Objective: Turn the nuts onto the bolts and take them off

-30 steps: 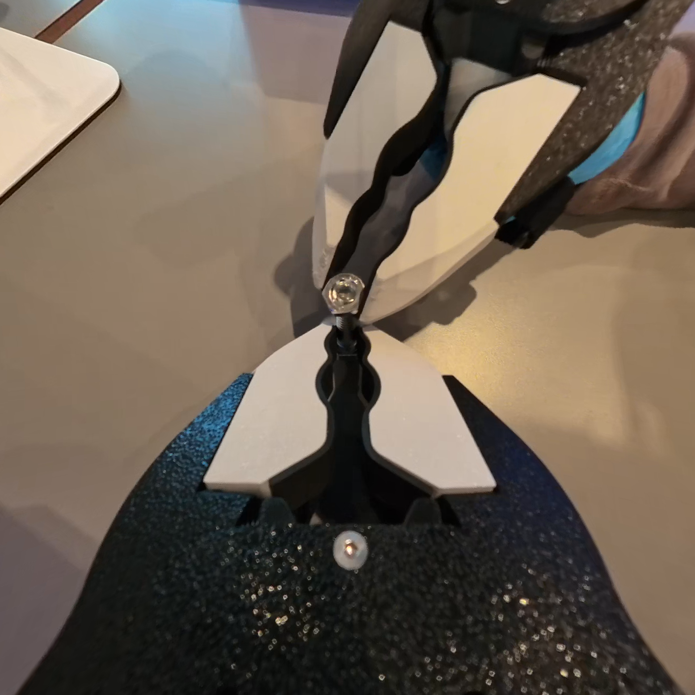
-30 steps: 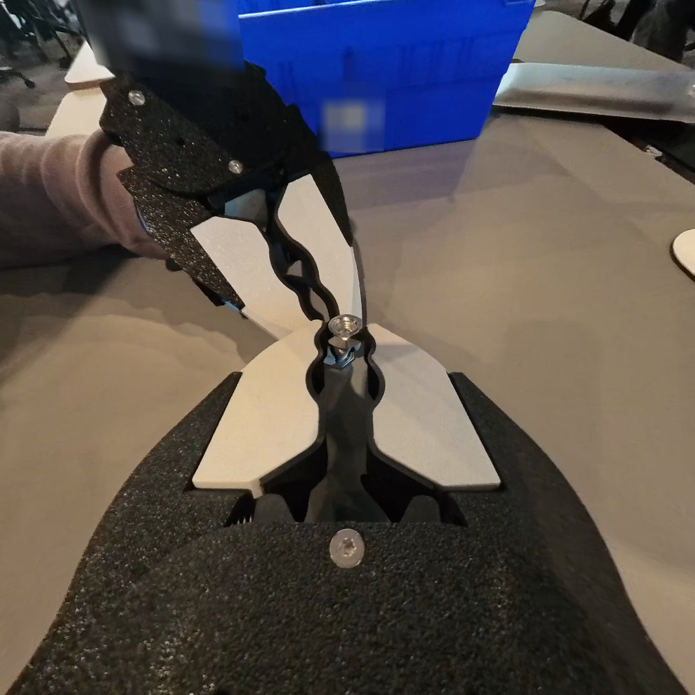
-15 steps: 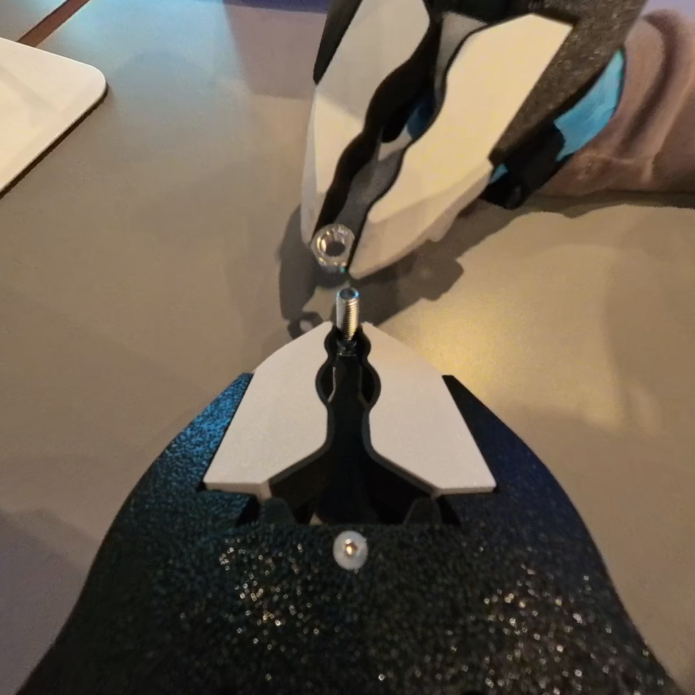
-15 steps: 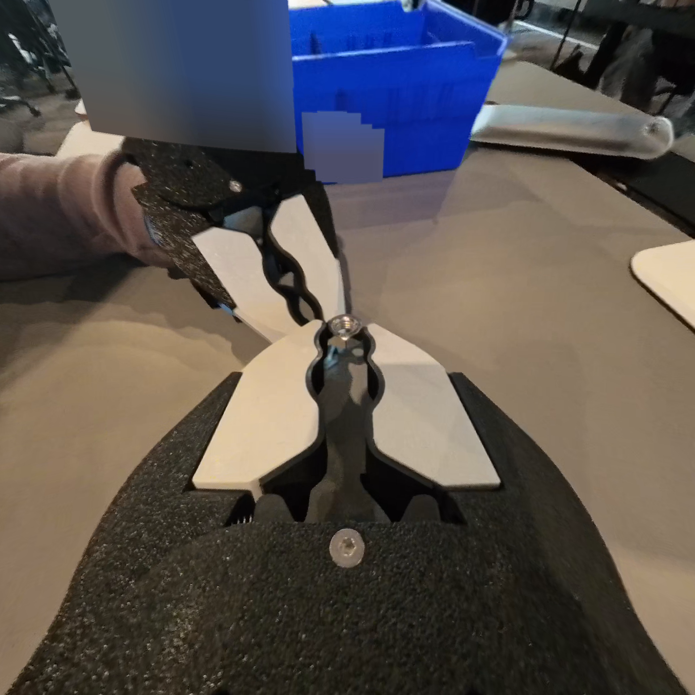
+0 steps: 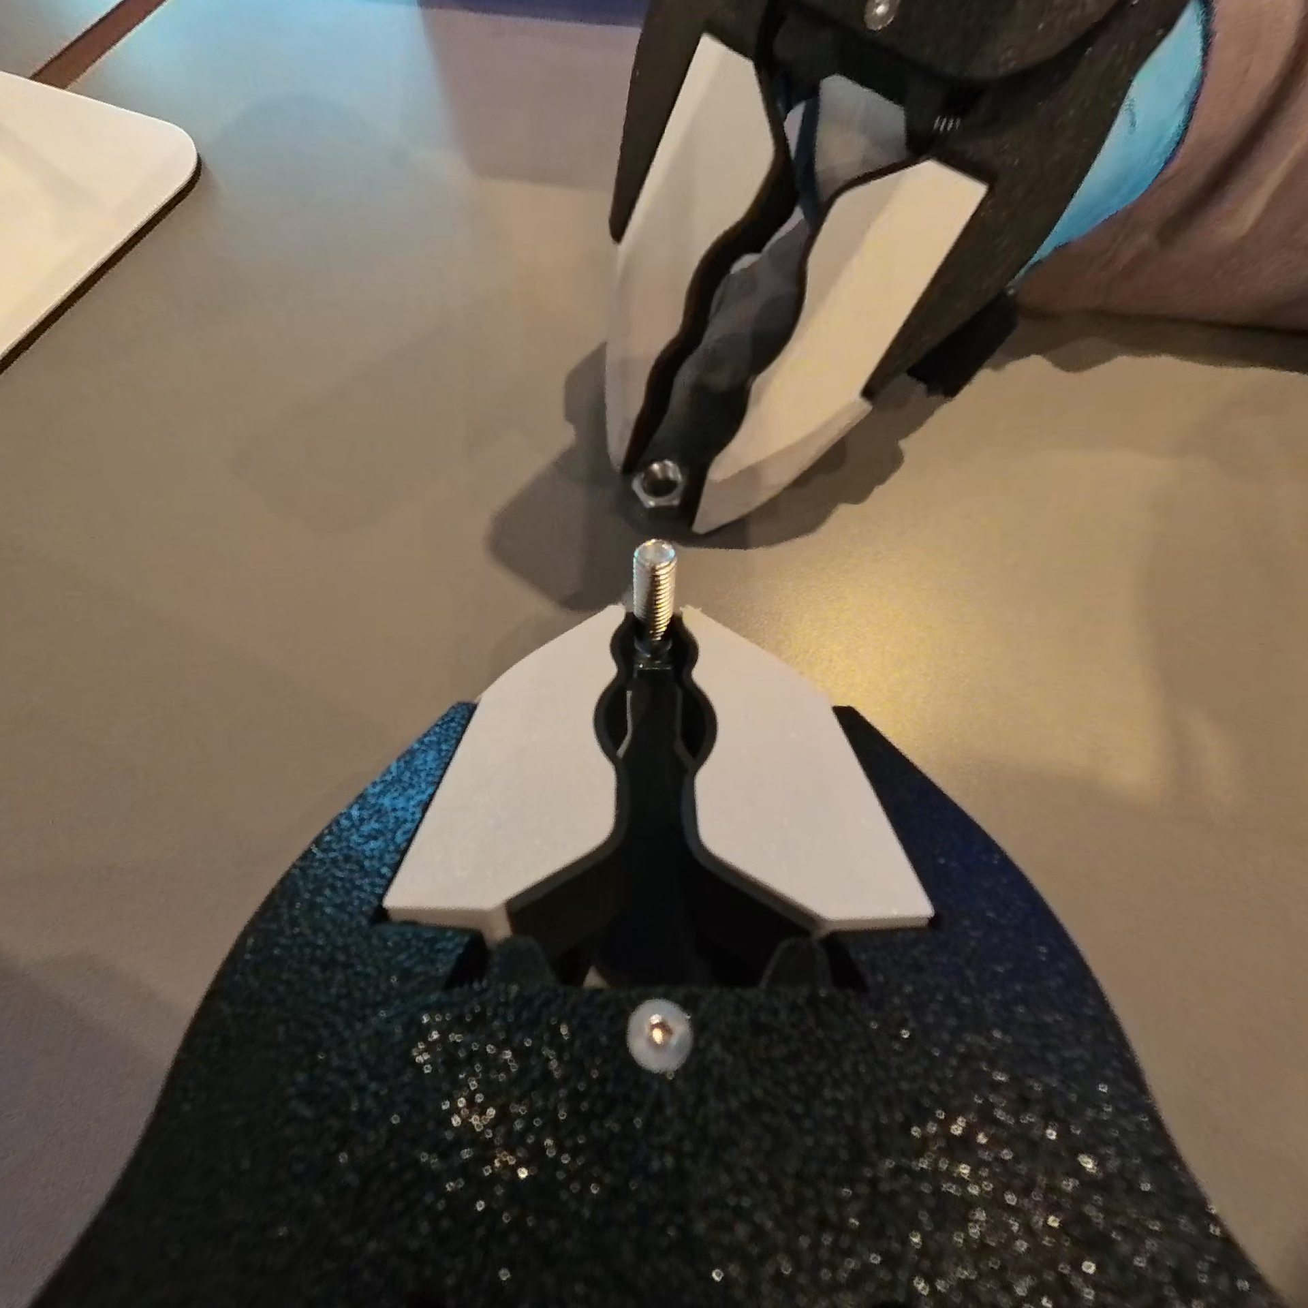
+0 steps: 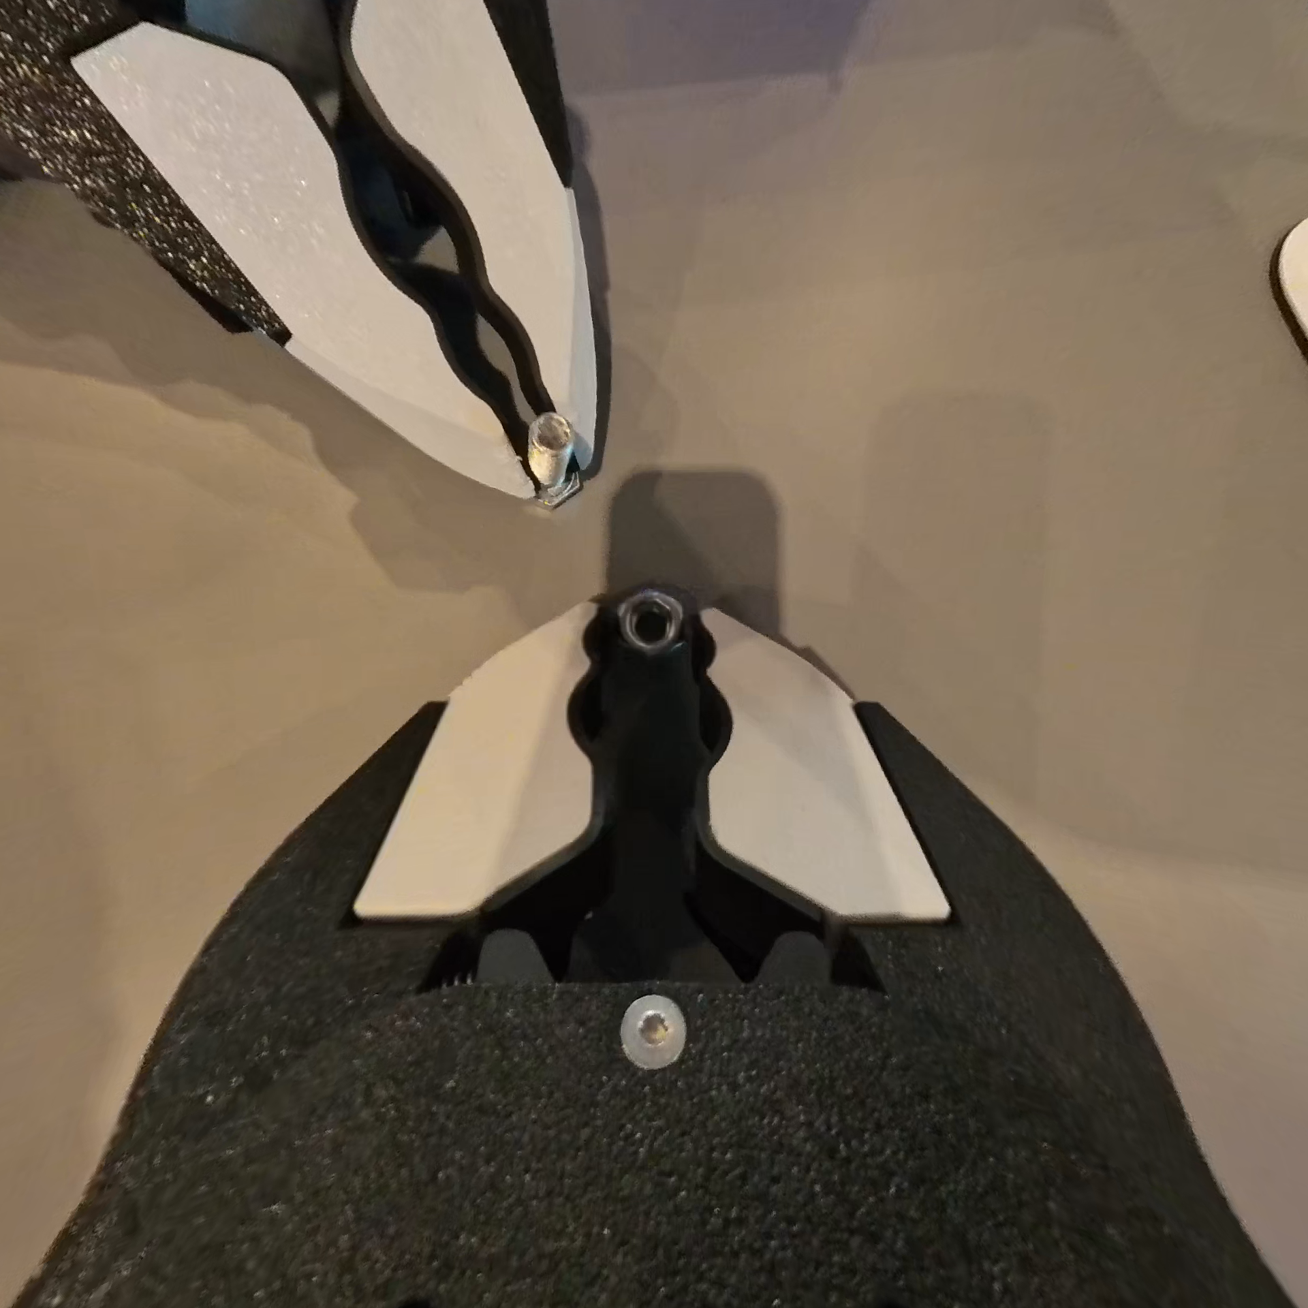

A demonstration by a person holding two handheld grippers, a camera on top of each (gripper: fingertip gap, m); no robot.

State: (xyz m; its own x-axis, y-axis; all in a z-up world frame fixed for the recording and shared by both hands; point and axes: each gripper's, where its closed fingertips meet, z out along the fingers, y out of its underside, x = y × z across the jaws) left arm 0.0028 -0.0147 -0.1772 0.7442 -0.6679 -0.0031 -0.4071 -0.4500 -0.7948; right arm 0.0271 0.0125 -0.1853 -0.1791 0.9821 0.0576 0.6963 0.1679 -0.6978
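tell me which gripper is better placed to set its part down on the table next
Right, probably. The right gripper holds the nut low by the table, tips angled down; the left gripper holds the bolt pointing out level.

The left hand-held gripper [image 5: 655, 623] holds the bolt [image 5: 655, 593] at its tips, thread pointing forward. Directly ahead, apart from it, the right hand-held gripper [image 5: 662, 495] holds the nut [image 5: 658, 487] just above the desk [image 5: 283, 425]. A flat board [image 5: 78, 205] lies on the desk, far left.
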